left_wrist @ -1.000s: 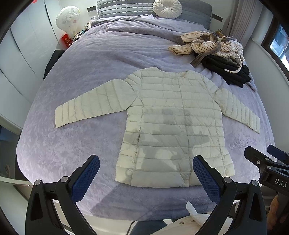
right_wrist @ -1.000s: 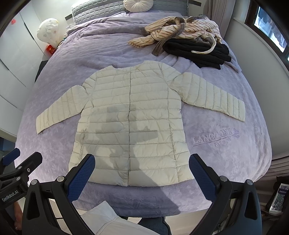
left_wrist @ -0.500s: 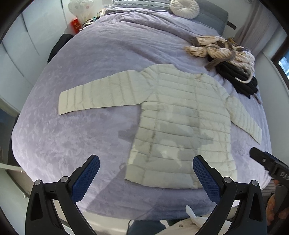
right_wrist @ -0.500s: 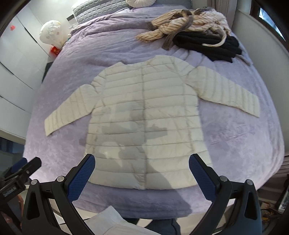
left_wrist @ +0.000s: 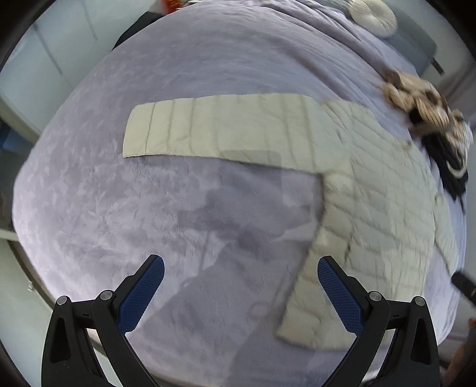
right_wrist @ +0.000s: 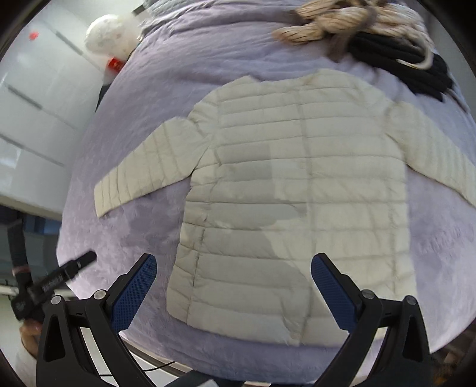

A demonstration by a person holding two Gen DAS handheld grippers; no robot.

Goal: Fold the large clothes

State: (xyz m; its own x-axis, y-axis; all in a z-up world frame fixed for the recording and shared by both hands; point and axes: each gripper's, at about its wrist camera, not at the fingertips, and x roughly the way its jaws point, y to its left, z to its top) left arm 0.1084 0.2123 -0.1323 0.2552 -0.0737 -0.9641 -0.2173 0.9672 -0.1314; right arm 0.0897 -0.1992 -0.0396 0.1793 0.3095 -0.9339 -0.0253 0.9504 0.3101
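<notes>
The left gripper was spread wide and empty above bare bedcover, with its right pad beside the hem corner of the cream quilted puffer jacket. The right gripper was likewise spread and held nothing, framing the jacket's hem from above. The jacket lay flat, front up, on the lavender plush bedcover, with both sleeves stretched outward, the left sleeve straight and unfolded. No fold appeared to have been made; judged from this, laying out was complete and every fold remained. Beyond the collar lay a heap of beige striped knit clothing over a black garment, apart from the jacket and not obstructing it. A round white cushion rested near the headboard. Nothing lay on the jacket.
</notes>
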